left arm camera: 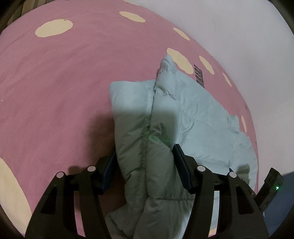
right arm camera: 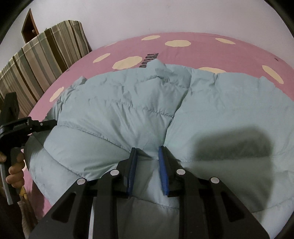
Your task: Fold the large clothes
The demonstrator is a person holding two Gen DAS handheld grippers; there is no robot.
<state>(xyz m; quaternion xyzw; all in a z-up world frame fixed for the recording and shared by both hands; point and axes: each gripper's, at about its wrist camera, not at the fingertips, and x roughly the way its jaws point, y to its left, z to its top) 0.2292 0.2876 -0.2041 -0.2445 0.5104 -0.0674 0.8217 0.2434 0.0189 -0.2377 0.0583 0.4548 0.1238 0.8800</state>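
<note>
R tongs (right arm camera: pixel 147 161) pinch a ridge of the jacket (right arm camera: pixel 128 103) between narrow jaws, seemingly clamped. L tongs (left arm camera: pixel 145 165) stand about half open w/ a thick padded fold bunched between the pads, prob. gripped. Jacket sprawls ahead of both tongs on the bed (left arm camera: pixel 55 92). Risk: slick, puffy fabric could slip from the R pinch when pulled; L bundle may spring apart, undoing the fold.

Both wrist cameras look steeply down, close over the pale blue padded jacket (left arm camera: pixel 183 114) on the pink spotted bedsheet (left arm camera: pixel 64 92). The right view, facing the far wall (right arm camera: pixel 165 16), also catches the left gripper (right arm camera: pixel 53 122) at its left edge.
</note>
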